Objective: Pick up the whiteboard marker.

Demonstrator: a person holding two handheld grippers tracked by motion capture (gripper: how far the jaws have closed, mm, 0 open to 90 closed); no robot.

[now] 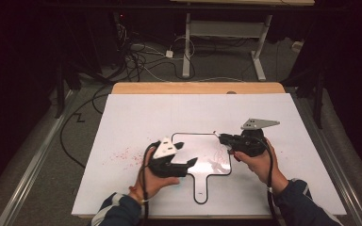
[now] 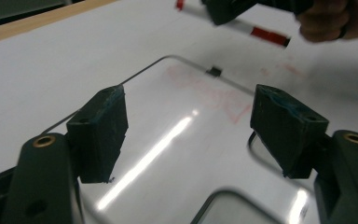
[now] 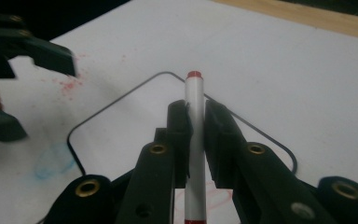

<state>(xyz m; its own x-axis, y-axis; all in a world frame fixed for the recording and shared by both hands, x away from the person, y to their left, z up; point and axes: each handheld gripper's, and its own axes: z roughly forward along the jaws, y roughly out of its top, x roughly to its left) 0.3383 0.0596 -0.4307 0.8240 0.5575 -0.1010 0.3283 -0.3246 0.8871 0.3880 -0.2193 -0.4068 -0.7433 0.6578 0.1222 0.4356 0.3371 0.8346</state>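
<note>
Right hand-held gripper (image 3: 195,135): jaws closed on a slim white marker pen with a red tip and red band (image 3: 194,140). The barrel runs lengthwise between the two black pads, red end out past the fingertips. A grip along the shaft like this probably keeps the pen stiff against sideways push, as writing or wiping strokes would need. In the high view the right hand-held gripper (image 1: 222,139) sits over the upper right corner of the small glossy whiteboard with a thin black border and a stubby handle (image 1: 202,162), pen pointing left across it.

Left hand-held gripper (image 2: 189,135): jaws apart, nothing between the pads, no contact seen. In its own view it looks down onto the shiny board face (image 2: 168,154), where faint red scribble remains near the far edge. In the high view the left hand-held gripper (image 1: 188,157) hovers at the board's left edge. Judgement: it is placed to pin or steady the board while the pen works, though not clamped yet.

Board lies flat, handle toward the person, near the middle of the white sheet covering the worktop (image 1: 136,113). Red speckled smudges (image 1: 125,155) mark the sheet left of the board; a pale blue smear (image 3: 53,161) shows there too, in the right gripper view.
</note>
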